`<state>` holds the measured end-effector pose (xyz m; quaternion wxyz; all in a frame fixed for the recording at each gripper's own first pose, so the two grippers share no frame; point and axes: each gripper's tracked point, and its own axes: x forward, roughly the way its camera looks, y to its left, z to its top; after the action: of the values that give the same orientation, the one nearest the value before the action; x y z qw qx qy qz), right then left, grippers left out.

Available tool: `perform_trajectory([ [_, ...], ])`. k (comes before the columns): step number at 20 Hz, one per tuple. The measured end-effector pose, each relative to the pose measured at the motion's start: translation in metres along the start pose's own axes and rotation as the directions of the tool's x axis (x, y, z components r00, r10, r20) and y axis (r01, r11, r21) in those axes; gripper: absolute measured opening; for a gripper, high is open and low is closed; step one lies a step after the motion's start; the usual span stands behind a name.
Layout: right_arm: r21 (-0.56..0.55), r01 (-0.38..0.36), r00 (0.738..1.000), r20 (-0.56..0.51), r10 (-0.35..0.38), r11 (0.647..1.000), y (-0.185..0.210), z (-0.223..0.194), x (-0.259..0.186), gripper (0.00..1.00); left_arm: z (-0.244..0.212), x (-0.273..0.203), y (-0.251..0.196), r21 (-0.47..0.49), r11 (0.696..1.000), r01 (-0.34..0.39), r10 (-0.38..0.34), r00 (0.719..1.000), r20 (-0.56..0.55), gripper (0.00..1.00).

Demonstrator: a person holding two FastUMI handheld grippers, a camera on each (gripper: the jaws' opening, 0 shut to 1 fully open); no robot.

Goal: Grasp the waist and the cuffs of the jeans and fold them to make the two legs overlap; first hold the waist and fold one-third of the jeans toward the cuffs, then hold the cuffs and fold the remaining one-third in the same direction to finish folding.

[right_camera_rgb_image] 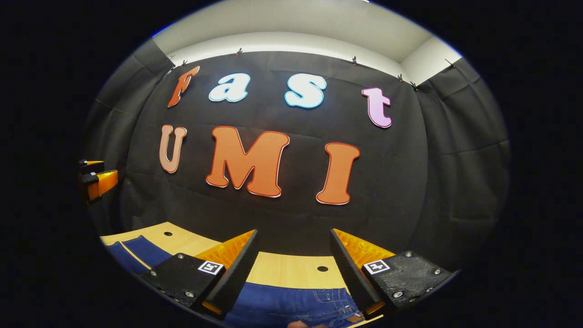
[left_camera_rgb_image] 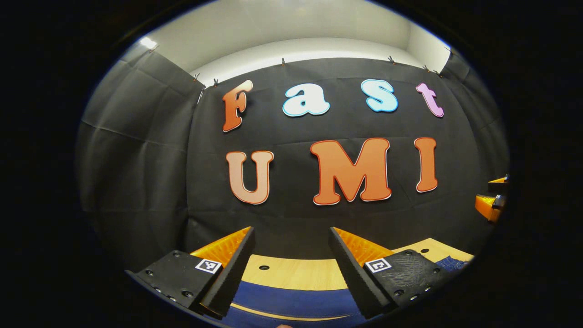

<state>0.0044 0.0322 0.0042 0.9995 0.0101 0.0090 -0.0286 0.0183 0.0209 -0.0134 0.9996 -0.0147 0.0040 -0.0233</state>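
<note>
Left gripper: fingers spread apart, holding nothing, raised above the dark blue denim jeans, which lie flat on the light wooden table. Right gripper: fingers likewise apart and empty, above the jeans' stitched waist end. Black cloth wall: stands behind the jeans, beyond the table's far edge.

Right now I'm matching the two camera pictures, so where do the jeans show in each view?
Left gripper view: the jeans lie at the bottom centre on the wooden table, between the open fingers of the left tool.
Right gripper view: the jeans lie at the bottom centre between the open fingers of the right tool, and run on at lower left.
Shared landmark: the table's light wooden top with dark holes.
</note>
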Motion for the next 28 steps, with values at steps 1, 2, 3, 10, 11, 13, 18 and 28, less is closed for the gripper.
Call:
perform_trajectory([
  [1,-0.003,-0.001,1.0,-0.006,0.001,1.0,0.005,-0.002,0.0,0.96,-0.003,-0.001,-0.004,0.001,1.0,0.019,-0.019,1.0,0.003,1.0],
  [2,-0.003,0.001,1.0,-0.01,-0.001,1.0,0.01,-0.001,-0.001,0.96,-0.005,0.0,-0.006,0.01,0.999,0.035,-0.035,0.999,0.002,1.0],
  [3,0.001,0.0,1.0,-0.011,0.0,1.0,0.014,0.0,-0.003,0.96,-0.008,0.001,-0.008,0.017,0.999,0.047,-0.047,0.999,0.003,1.0],
  [10,-0.097,0.015,0.999,-0.029,-0.018,0.995,0.003,-0.002,0.001,0.96,-0.016,0.011,0.018,0.026,0.999,0.044,-0.043,0.999,-0.023,1.0],
  [11,-0.108,0.029,0.999,-0.026,-0.032,0.994,-0.003,-0.001,0.002,0.96,-0.02,0.01,0.024,0.026,0.999,0.038,-0.037,0.999,-0.029,0.98],
  [13,-0.096,0.057,0.997,-0.042,-0.062,0.994,-0.013,-0.005,0.004,0.93,-0.027,0.013,0.034,0.042,0.999,0.023,-0.021,0.999,-0.045,1.0],
  [18,-0.059,0.083,0.991,-0.099,-0.089,0.995,-0.021,-0.023,0.008,0.96,-0.054,0.01,0.061,0.007,1.0,0.008,-0.007,0.993,-0.12,0.99],
  [28,0.03,0.122,0.929,-0.356,-0.104,0.992,-0.049,-0.094,-0.001,0.96,-0.164,-0.012,0.152,-0.131,0.973,-0.19,0.108,0.877,-0.468,0.98],
])
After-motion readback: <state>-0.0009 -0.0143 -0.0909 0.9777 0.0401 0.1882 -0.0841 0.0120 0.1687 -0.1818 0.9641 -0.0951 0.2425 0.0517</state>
